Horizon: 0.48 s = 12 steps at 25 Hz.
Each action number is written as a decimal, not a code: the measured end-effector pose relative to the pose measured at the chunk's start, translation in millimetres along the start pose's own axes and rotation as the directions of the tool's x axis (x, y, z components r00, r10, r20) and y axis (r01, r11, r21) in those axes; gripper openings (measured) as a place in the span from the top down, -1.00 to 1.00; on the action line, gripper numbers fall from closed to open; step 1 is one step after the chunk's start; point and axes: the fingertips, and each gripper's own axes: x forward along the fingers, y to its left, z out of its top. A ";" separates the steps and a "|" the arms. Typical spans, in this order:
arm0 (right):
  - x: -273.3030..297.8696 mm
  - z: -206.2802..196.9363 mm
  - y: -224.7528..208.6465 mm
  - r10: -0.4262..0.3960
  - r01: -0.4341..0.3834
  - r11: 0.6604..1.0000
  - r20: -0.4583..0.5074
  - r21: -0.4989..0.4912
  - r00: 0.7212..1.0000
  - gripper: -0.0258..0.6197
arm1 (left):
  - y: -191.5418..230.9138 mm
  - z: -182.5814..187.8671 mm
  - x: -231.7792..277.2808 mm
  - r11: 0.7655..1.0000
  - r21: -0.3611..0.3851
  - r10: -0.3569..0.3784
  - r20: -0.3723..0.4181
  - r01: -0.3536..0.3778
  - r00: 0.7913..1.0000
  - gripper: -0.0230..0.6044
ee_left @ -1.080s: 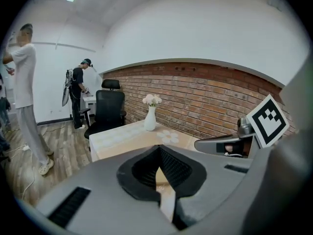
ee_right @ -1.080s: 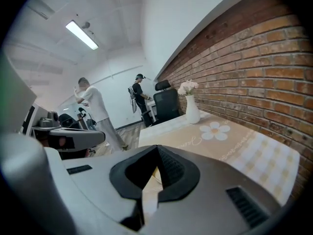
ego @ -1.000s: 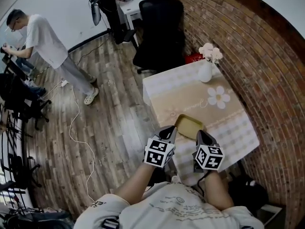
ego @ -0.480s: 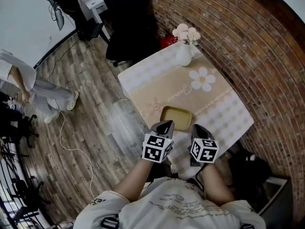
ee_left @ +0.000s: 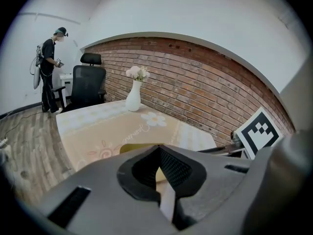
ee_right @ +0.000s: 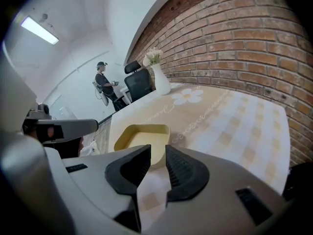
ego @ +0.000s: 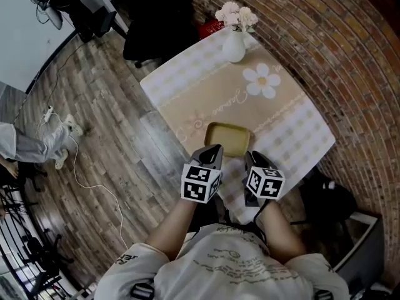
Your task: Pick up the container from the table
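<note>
A shallow yellow container sits on the checked tablecloth near the table's front edge. In the left gripper view the container lies just beyond the jaws, and in the right gripper view the container is just ahead and slightly left. My left gripper hovers at its near left corner, jaw tips touching, nothing held. My right gripper hovers at its near right corner with a narrow empty gap between the jaws. The left gripper and right gripper are both apart from the container.
A white vase of pale flowers stands at the table's far end by the brick wall. A black office chair is beyond the table. A cable runs over the wooden floor, and a person's legs are at far left.
The head view has swung so the table sits more central and the person has slid to the left edge. Both grippers stay at the container's near edge, slightly closer together.
</note>
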 end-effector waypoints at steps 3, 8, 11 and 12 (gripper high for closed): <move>13.4 -7.2 1.0 -0.002 0.003 0.999 -0.028 0.042 1.000 0.65 | 9.1 -4.6 -0.1 1.000 -0.006 0.005 -0.008 -0.005 1.000 0.91; 31.1 -14.4 -1.3 -0.038 0.044 0.995 -0.069 0.093 0.997 0.65 | 24.5 -8.8 -3.2 1.000 -0.015 0.018 -0.017 -0.018 1.000 0.91; 39.0 -17.6 -5.6 -0.072 0.083 0.989 -0.093 0.119 0.993 0.65 | 32.5 -7.9 -5.4 1.000 -0.018 0.024 -0.017 -0.024 1.000 0.91; 41.2 -18.8 -7.1 -0.082 0.094 0.987 -0.100 0.127 0.992 0.65 | 34.6 -7.6 -5.9 1.000 -0.019 0.025 -0.018 -0.025 1.000 0.91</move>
